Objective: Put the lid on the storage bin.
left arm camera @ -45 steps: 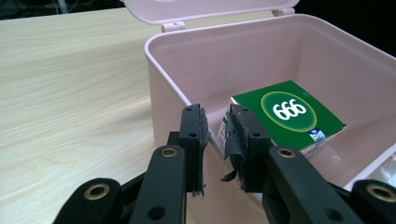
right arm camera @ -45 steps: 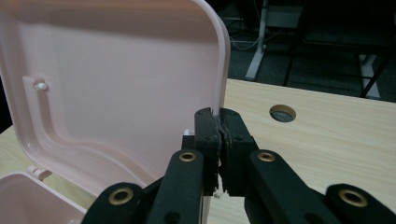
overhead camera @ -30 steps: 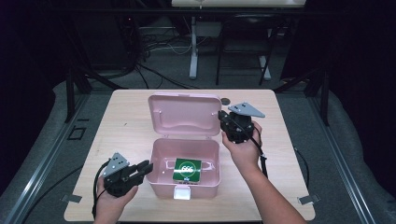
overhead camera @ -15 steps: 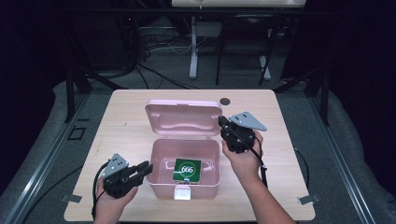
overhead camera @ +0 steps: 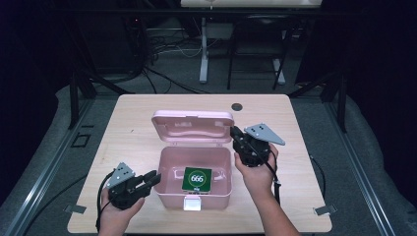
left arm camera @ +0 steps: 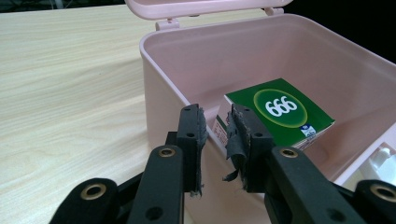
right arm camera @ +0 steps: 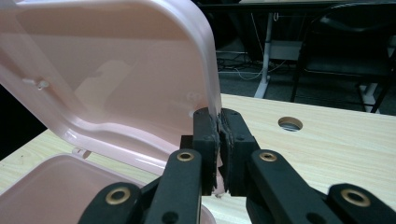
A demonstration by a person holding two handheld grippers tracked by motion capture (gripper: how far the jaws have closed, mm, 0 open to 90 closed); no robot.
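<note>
Dark floor, cables and metal table legs ring a pale wooden tabletop (overhead camera: pixel 123 123), on whose middle, toward the near edge, a pink box (overhead camera: pixel 169 194) stands with a green carton (overhead camera: pixel 197 179) marked 666 lying flat on its floor. Its lid (overhead camera: pixel 192 127) is swung partway over, and the right tongs (overhead camera: pixel 237 137) are clamped on the lid's right rim, the pads (right arm camera: pixel 208 135) pinching the thin plastic edge in the right gripper view. By the box's near left corner, the left tongs (overhead camera: pixel 153 178) have just been opening a little; in the left gripper view they straddle the box's left wall with a gap showing, so I judge them not pressing on it. The risk from here is the lid slipping out of that narrow pinch and dropping hard, or the pull on the lid dragging or tipping the light box, since nothing firmly steadies it. A lid brought down with the left tongs over the wall would trap them. A round cable hole (overhead camera: pixel 237 106) lies near the far edge, out of the way; the white latch (overhead camera: pixel 192 203) hangs at the near side.
</note>
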